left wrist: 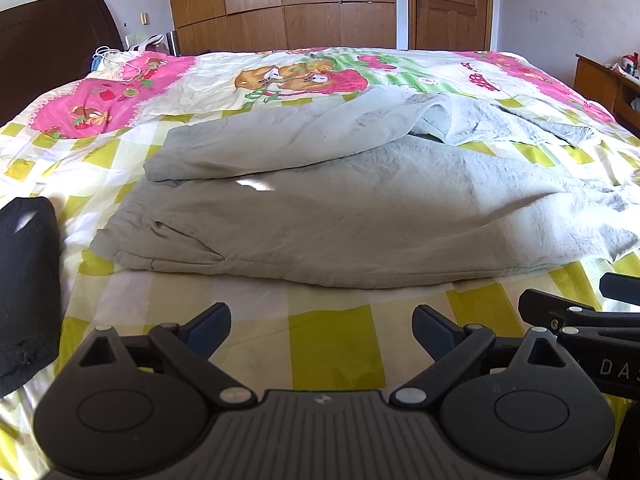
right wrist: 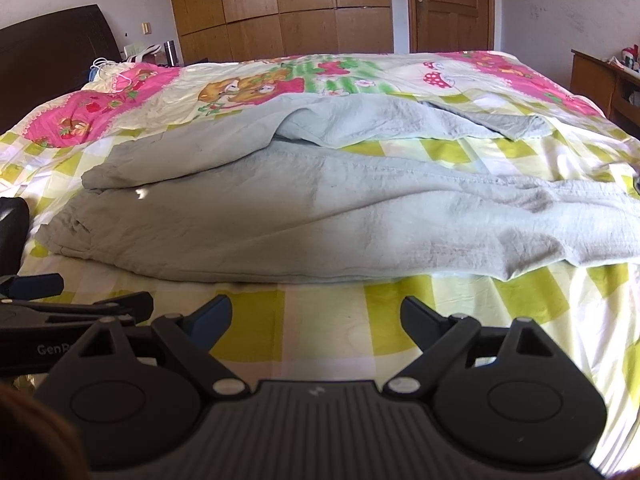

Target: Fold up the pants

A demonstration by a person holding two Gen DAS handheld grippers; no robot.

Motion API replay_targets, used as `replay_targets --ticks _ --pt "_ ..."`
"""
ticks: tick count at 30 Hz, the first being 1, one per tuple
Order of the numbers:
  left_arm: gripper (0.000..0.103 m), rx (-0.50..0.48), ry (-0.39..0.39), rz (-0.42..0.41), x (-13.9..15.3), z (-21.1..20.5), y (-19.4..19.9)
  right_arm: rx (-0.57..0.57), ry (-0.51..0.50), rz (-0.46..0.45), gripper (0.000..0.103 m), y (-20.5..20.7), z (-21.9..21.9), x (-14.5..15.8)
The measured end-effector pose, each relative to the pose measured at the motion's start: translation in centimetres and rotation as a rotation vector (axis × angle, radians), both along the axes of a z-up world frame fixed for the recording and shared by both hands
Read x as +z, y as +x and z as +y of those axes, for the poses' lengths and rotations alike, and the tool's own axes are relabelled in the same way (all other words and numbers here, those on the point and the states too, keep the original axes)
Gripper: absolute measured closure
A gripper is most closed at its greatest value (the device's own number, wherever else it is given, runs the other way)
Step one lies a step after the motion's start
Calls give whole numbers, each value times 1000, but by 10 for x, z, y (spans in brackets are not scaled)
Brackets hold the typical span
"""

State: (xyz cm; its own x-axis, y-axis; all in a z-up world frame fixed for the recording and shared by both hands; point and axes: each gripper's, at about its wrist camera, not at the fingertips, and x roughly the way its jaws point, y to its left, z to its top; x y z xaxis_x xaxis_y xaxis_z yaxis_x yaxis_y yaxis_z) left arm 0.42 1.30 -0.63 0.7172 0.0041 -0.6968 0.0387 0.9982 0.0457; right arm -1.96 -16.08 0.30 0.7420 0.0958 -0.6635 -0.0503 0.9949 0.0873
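Observation:
Pale grey-green pants (left wrist: pixel 320 208) lie spread across the bed, waistband at the left, the two legs running right; the far leg is rumpled and partly turned over. They also show in the right wrist view (right wrist: pixel 320 216). My left gripper (left wrist: pixel 322 330) is open and empty, hovering over the bedsheet just short of the pants' near edge. My right gripper (right wrist: pixel 316 322) is open and empty too, beside the left one, also just short of the near edge. The right gripper's side shows in the left wrist view (left wrist: pixel 580 316).
The bed has a yellow-checked sheet (left wrist: pixel 332 340) with pink cartoon prints. A black folded item (left wrist: pixel 28 288) lies at the left. A dark headboard (left wrist: pixel 52 40), wooden wardrobe (left wrist: pixel 280 4), door (left wrist: pixel 448 4) and a wooden side table (left wrist: pixel 608 84) surround the bed.

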Motion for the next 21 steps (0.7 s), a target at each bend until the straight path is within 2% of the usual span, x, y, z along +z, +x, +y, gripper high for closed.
replay_targets --ticks 8,18,21 --pt "0 19 -10 -4 12 32 14 86 9 -21 16 17 26 13" --pt "0 78 57 -2 5 108 46 326 -16 -37 17 64 111 11" --pt "0 81 71 4 -3 128 56 413 -54 -38 18 76 139 5"
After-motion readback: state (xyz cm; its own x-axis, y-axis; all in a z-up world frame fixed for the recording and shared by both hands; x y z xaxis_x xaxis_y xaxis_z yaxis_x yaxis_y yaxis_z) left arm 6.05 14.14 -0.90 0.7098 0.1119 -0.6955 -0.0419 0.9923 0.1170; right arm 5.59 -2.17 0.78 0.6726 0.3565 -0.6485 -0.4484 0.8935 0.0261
